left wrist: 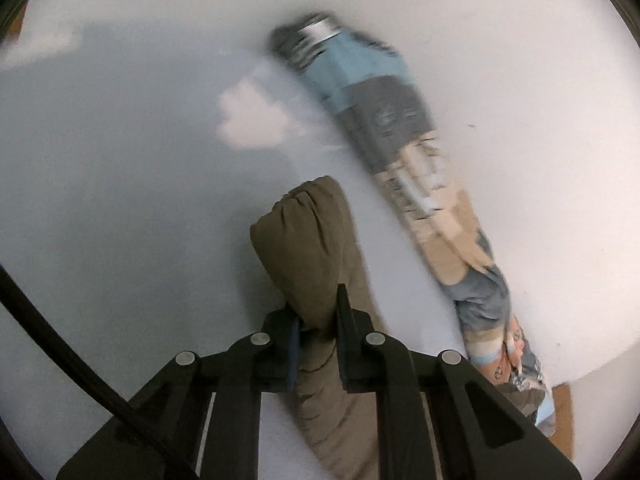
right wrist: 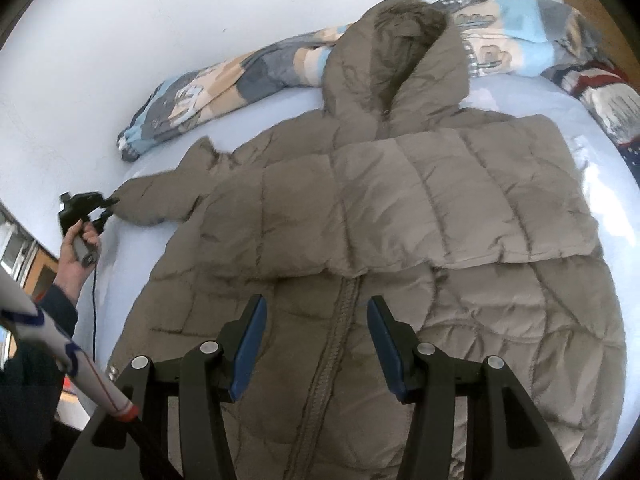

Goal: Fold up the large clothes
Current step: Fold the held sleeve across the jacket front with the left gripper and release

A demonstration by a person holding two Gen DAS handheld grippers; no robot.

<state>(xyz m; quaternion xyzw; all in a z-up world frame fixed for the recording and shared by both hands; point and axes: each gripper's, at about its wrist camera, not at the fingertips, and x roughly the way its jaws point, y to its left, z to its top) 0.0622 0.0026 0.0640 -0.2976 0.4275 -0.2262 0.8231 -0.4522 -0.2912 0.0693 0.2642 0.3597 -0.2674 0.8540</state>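
A brown puffer jacket [right wrist: 360,208] lies front-up on a white bed [right wrist: 120,32], its long axis running from the hem at the near edge up to the hood [right wrist: 394,52], which points toward the far edge. One sleeve is folded across the chest; the other sleeve [right wrist: 156,200] stretches out sideways toward the bed's left edge. There the left gripper [left wrist: 318,312] is clamped on the sleeve's cuff — its jaws pinch the bunched brown fabric between the pads, and a hand [right wrist: 76,256] holds its handle. The right gripper [right wrist: 316,340] hangs above the jacket's zipper [right wrist: 340,320] near the hem, jaws apart with nothing between them. Along the far edge, beside and behind the hood, lies a rolled patchwork blanket [right wrist: 224,80] in blue, grey and beige, just beyond the outstretched sleeve. A red, white and navy knit [right wrist: 600,96] sits at the far right corner.
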